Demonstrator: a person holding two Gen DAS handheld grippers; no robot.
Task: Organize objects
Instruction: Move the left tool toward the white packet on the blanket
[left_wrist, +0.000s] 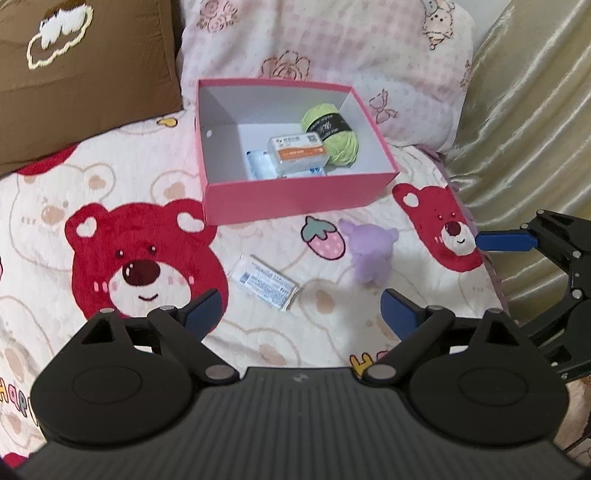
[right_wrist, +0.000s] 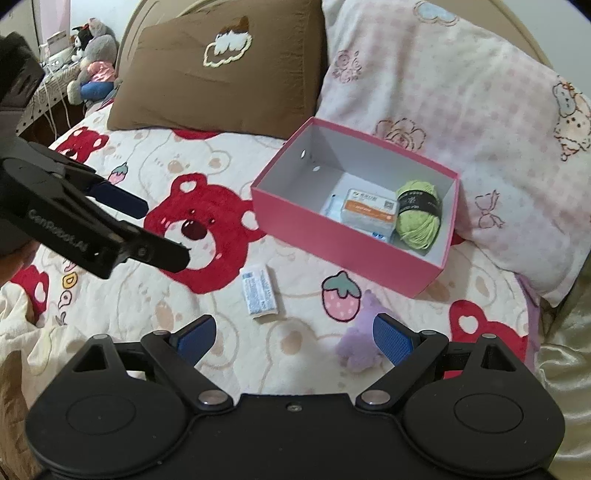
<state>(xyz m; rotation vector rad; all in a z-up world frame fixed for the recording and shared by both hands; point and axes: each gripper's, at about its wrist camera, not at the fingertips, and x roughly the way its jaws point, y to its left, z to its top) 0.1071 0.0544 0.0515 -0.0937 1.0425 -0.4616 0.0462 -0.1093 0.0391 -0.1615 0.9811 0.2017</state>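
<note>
Bear-print bed is carrying a pink box; left gripper and right gripper are hovering wide, empty.

The soft lilac plush toy is blurred, partly hidden behind the right gripper's blue pad.

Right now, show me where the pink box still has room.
The pink box is bare along its left half, by the wall with two holes. Its right side is crowded: the green yarn in the corner, the orange-labelled packet beside it on a white pack.
</note>
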